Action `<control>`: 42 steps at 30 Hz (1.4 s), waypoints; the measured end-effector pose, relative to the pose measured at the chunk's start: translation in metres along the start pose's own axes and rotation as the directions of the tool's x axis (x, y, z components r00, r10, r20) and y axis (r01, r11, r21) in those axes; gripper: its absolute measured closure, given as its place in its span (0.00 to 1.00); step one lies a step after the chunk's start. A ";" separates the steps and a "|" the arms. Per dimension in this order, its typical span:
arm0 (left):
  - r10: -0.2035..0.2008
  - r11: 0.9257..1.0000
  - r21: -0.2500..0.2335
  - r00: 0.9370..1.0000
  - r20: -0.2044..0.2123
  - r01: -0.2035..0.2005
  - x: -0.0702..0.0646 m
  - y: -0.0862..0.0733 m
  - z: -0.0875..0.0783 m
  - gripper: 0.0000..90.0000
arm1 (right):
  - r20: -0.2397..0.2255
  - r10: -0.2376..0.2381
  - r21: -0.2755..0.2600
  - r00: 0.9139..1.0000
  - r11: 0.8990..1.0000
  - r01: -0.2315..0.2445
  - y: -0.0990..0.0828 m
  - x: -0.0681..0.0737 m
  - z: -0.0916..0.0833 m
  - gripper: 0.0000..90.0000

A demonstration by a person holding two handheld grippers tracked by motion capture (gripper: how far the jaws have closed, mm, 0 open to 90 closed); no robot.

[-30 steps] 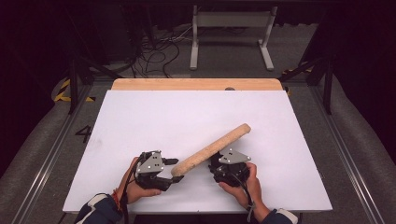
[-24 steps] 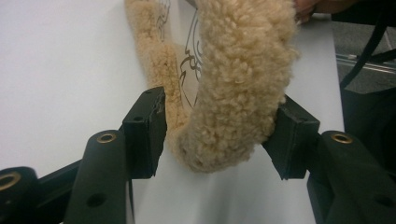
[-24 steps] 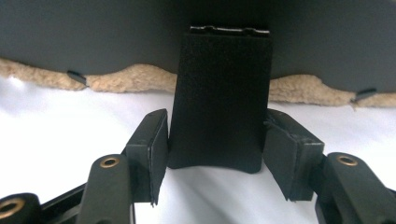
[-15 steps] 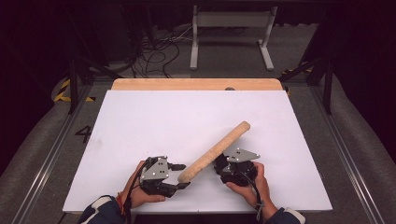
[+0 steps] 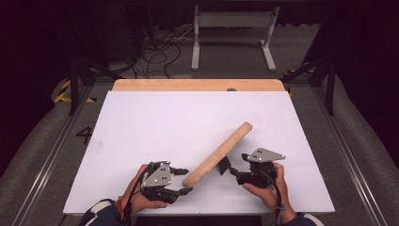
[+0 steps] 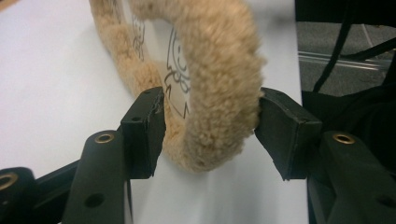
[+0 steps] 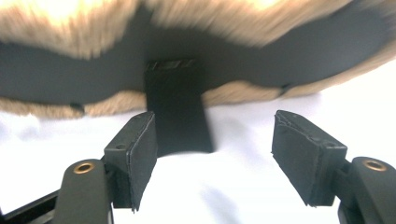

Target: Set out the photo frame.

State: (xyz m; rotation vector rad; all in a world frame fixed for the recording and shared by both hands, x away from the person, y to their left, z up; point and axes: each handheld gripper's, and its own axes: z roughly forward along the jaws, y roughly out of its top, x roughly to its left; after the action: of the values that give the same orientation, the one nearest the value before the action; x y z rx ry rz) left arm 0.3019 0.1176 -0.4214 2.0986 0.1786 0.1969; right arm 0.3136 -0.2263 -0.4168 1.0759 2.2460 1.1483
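Seen from the high view: a long tan fleece-covered roll with a printed white inner face [image 5: 218,154], lying slantwise on the white rectangular table sheet [image 5: 155,127], near end at about 7 o'clock by the person's edge, far end up toward 1 o'clock. Behind the sheet, at 12 o'clock, a strip of pale wooden board [image 5: 197,85].

Left gripper [image 5: 181,181] at 7 o'clock of the sheet, held in the left hand [image 5: 141,200], pointing toward 3 o'clock at the near end of the roll. In the left gripper view [image 6: 210,126], both black pads pressed against the fuzzy edge [image 6: 217,79], one on each side, pinching the near end; fleece bulging slightly between them, the looped end resting on the sheet [image 6: 51,84].

Right gripper [image 5: 230,170] at 5 o'clock, held in the right hand [image 5: 266,190], grey three-cornered plate on top, aimed toward 9 o'clock at the middle of the roll. A short black strap tab [image 5: 223,165] sticking out from the roll's side just before the jaw tips. In the right gripper view [image 7: 212,154], jaws spread, having just been opening; the black tab [image 7: 180,112] beside the left pad, the right pad well clear of it, nothing pinched. Above the tab, a dark band between blurred fleece edges [image 7: 74,32].
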 end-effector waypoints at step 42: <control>0.024 1.000 0.003 0.993 0.118 -0.024 -0.019 0.024 0.052 0.65 | -0.117 0.443 0.170 0.889 0.891 -0.422 0.071 -0.009 0.037 0.24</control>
State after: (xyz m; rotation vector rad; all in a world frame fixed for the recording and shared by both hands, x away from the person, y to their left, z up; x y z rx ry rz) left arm 0.2955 0.0574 -0.4282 2.1104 0.0831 0.0864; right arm 0.3750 -0.1890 -0.3810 1.6656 2.2944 1.2947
